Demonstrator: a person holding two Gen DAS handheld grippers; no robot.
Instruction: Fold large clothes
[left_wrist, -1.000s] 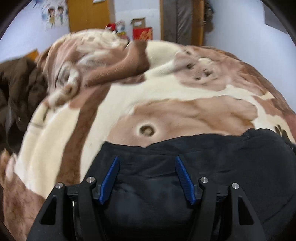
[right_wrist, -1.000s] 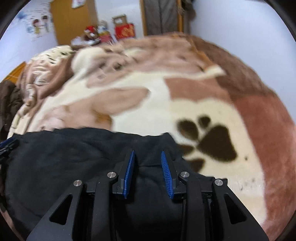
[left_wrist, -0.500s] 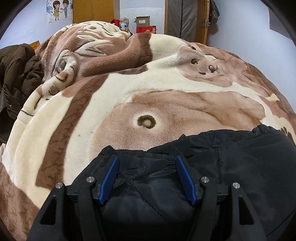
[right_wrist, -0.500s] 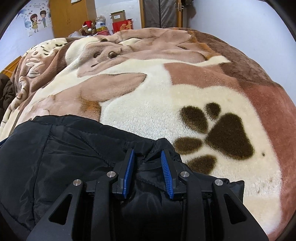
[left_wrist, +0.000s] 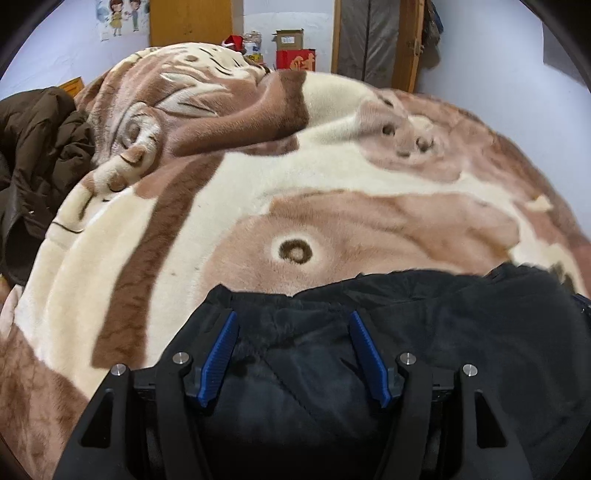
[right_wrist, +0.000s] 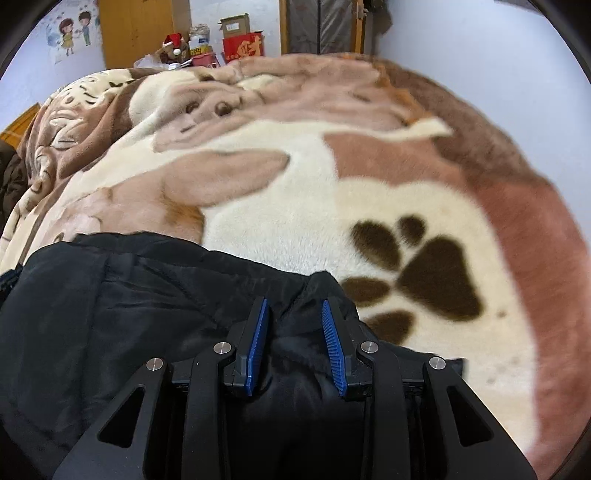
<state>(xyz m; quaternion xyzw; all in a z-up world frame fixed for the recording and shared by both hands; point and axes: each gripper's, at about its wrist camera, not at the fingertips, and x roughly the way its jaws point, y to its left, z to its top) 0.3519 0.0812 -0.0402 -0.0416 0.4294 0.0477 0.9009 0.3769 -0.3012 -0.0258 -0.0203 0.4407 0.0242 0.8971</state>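
A black padded jacket lies across the near part of a plush brown and cream blanket. My left gripper is shut on a thick bunched fold at the jacket's left end, and fabric fills the gap between its blue pads. In the right wrist view the same jacket spreads to the left. My right gripper is shut on a narrower fold at the jacket's right corner, beside the dark paw print on the blanket. The part of the jacket under the grippers is hidden.
A dark brown coat is heaped at the bed's left edge. Beyond the bed stand cardboard and red boxes, a wooden wardrobe and a door. A pale wall runs along the right side.
Both views shifted and blurred slightly as the hands bobbed. The jacket stayed between both pairs of fingers, and neither pair changed its width.
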